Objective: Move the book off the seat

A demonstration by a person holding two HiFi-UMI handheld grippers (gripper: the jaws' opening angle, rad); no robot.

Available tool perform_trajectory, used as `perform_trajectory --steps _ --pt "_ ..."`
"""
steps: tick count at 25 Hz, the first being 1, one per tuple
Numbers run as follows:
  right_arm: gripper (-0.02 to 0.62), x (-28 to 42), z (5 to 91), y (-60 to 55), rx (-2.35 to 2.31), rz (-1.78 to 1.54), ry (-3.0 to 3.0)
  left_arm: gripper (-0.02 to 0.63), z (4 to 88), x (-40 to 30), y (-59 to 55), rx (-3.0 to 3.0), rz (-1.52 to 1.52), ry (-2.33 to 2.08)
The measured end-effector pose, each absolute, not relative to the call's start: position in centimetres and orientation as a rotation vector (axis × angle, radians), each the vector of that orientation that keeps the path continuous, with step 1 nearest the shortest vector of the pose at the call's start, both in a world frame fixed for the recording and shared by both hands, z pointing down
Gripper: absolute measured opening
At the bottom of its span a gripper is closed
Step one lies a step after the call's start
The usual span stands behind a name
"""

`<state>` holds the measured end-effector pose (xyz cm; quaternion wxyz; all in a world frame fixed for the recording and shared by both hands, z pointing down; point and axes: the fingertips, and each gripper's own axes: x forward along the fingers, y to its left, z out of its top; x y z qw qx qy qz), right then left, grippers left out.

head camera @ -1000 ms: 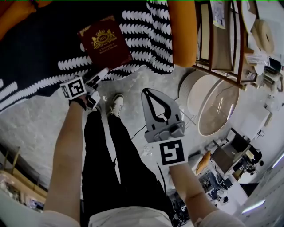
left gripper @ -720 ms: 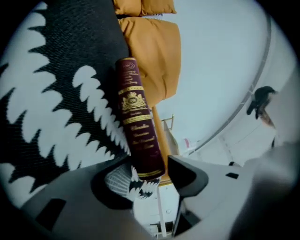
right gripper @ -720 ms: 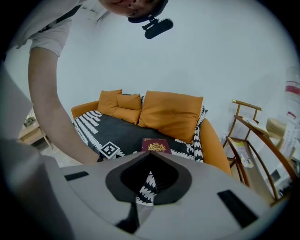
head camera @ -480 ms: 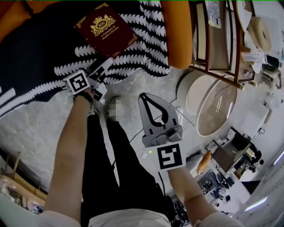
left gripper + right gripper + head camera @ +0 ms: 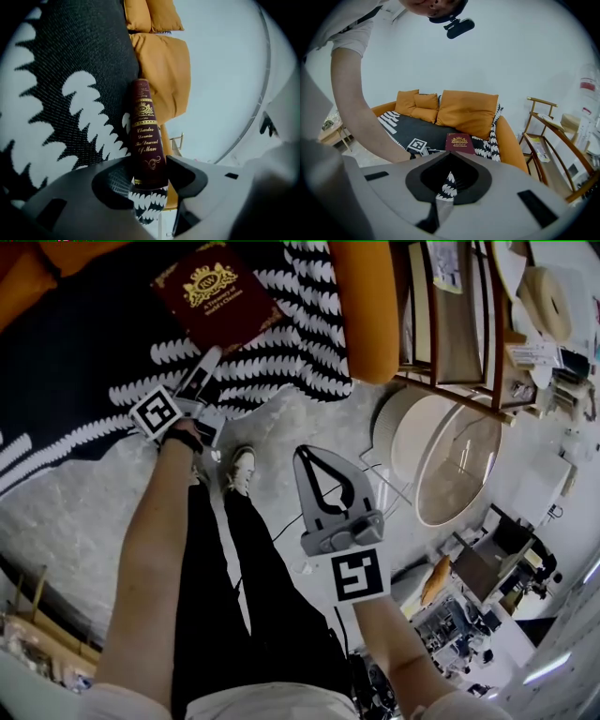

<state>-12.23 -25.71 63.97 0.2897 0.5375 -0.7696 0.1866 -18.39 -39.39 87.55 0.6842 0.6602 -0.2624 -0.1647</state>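
A dark red book (image 5: 211, 292) with gold print lies flat on the black-and-white blanket (image 5: 94, 352) that covers the orange sofa's seat. My left gripper (image 5: 208, 357) reaches onto the seat at the book's near edge. In the left gripper view the book (image 5: 146, 131) shows spine-on between the jaws of the left gripper (image 5: 150, 164). Those jaws have just been closing and now lie against both sides of the spine. My right gripper (image 5: 305, 454) hangs over the floor, shut and with nothing in it. From the right gripper (image 5: 452, 153), the book (image 5: 459, 142) shows beyond the tips.
The sofa's orange arm (image 5: 366, 306) borders the seat on the right, and orange cushions (image 5: 466, 112) line its back. A wooden shelf rack (image 5: 459, 324) and a round white drum (image 5: 450, 465) stand right of the sofa. The person's shoe (image 5: 242, 465) is on the grey floor below the seat.
The left gripper has moved up over the seat's edge to the book, and its jaws have narrowed around the book's near edge. The right gripper has stayed put.
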Motion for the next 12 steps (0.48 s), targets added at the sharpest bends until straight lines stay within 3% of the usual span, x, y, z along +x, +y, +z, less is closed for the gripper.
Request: perform_trajectory --steps 12 --pt "0.021 -12.3 59.5 -25.7 1.522 0.411 -2.092 0.225 78.4 -22.2 -39.0 1.582 -0.451 -0.515"
